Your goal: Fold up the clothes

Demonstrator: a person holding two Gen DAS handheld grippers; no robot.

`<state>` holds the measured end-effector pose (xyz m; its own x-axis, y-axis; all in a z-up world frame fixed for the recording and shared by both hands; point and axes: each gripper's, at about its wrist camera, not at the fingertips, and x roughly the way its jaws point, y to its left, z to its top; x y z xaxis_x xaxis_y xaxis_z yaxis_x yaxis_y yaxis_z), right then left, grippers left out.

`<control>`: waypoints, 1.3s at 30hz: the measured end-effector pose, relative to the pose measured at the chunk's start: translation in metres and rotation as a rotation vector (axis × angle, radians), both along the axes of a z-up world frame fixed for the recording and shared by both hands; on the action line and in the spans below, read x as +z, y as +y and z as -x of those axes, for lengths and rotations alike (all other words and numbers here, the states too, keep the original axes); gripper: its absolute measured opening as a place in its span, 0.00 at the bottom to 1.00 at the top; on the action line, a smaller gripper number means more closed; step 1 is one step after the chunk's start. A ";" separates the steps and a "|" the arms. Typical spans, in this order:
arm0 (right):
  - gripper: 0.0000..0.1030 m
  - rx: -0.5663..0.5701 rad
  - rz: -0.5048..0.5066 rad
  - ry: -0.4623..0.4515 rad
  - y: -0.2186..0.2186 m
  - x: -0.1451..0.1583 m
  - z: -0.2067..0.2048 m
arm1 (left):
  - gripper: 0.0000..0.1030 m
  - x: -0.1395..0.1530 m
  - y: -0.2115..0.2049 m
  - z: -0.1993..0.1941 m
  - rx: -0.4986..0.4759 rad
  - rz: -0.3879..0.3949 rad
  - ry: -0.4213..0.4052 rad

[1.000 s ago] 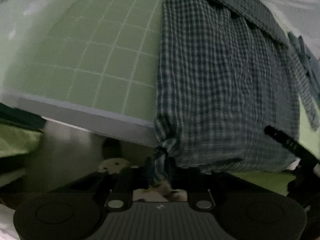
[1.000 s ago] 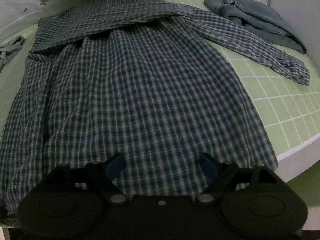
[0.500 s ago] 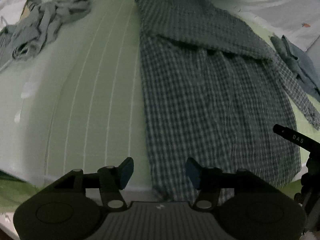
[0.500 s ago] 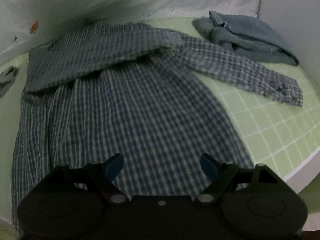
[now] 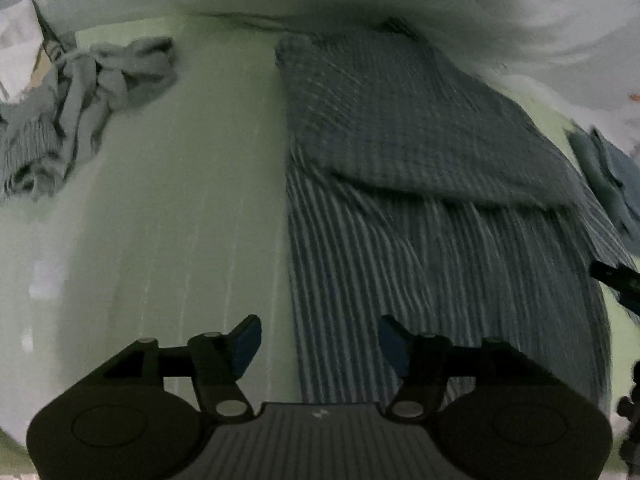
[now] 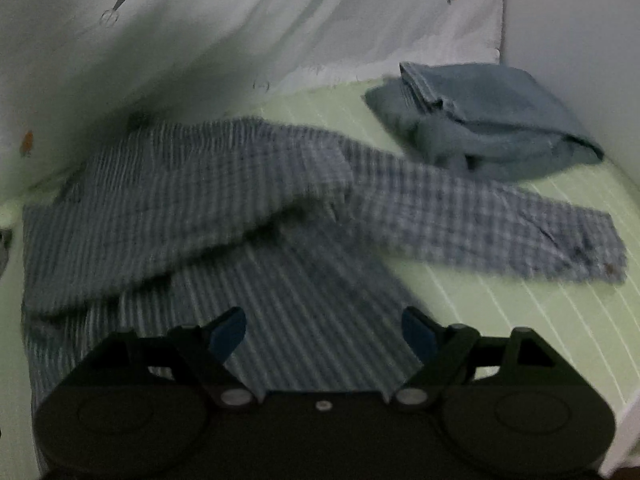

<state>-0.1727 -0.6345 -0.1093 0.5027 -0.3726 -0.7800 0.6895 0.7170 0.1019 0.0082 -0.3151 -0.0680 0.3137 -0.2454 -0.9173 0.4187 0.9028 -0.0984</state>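
Observation:
A blue-and-white checked shirt (image 5: 420,208) lies flat on the green gridded mat (image 5: 192,208), one sleeve folded across its upper body. It also shows in the right wrist view (image 6: 208,208), with the other sleeve (image 6: 500,228) stretched out to the right. My left gripper (image 5: 320,340) is open and empty over the shirt's left side edge. My right gripper (image 6: 324,332) is open and empty over the shirt's lower body. Both views are blurred by motion.
A crumpled grey garment (image 5: 80,96) lies at the far left of the mat. A folded blue denim garment (image 6: 480,124) lies at the back right. White printed fabric (image 6: 240,32) rises behind the mat. The mat's edge (image 6: 624,420) is at the lower right.
The left gripper let go of the shirt's hem and opened. Both grippers moved forward over the shirt, toward its collar end.

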 end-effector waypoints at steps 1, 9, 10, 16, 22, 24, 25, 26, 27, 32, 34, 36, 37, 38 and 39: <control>0.83 -0.002 0.001 -0.010 -0.006 -0.001 -0.009 | 0.66 -0.003 -0.003 -0.012 0.009 -0.002 -0.006; 0.83 0.007 -0.015 -0.020 -0.089 -0.026 -0.101 | 0.66 -0.032 -0.047 -0.106 0.091 -0.039 -0.036; 0.83 0.008 -0.021 -0.005 -0.098 -0.031 -0.110 | 0.66 -0.033 -0.048 -0.116 0.116 -0.027 -0.046; 0.80 0.031 -0.082 0.046 -0.123 -0.049 -0.137 | 0.66 -0.034 -0.049 -0.180 0.230 0.093 -0.067; 0.56 0.023 -0.141 0.013 -0.121 -0.047 -0.131 | 0.63 -0.044 -0.071 -0.238 0.273 0.162 -0.030; 0.26 0.045 -0.148 -0.010 -0.119 -0.044 -0.130 | 0.48 -0.051 -0.078 -0.250 0.302 0.177 -0.003; 0.18 0.061 -0.141 -0.029 -0.118 -0.041 -0.130 | 0.30 -0.054 -0.082 -0.256 0.314 0.185 0.008; 0.14 0.081 -0.121 -0.051 -0.116 -0.037 -0.130 | 0.15 -0.055 -0.086 -0.259 0.320 0.195 0.009; 0.11 0.096 -0.086 -0.070 -0.113 -0.032 -0.129 | 0.11 -0.055 -0.090 -0.260 0.327 0.205 0.007; 0.08 0.138 0.056 -0.177 -0.110 0.009 -0.127 | 0.03 -0.036 -0.109 -0.251 0.309 0.199 -0.085; 0.08 0.138 0.119 -0.227 -0.113 0.033 -0.128 | 0.04 -0.018 -0.118 -0.245 0.272 0.208 -0.152; 0.08 0.132 0.172 -0.262 -0.119 0.052 -0.129 | 0.04 -0.003 -0.131 -0.241 0.228 0.205 -0.202; 0.08 0.129 0.197 -0.271 -0.122 0.059 -0.130 | 0.07 0.000 -0.139 -0.242 0.201 0.189 -0.215; 0.08 0.127 0.222 -0.279 -0.125 0.066 -0.130 | 0.14 0.000 -0.148 -0.242 0.176 0.171 -0.225; 0.08 0.121 0.234 -0.257 -0.130 0.063 -0.133 | 0.18 -0.005 -0.155 -0.243 0.159 0.147 -0.229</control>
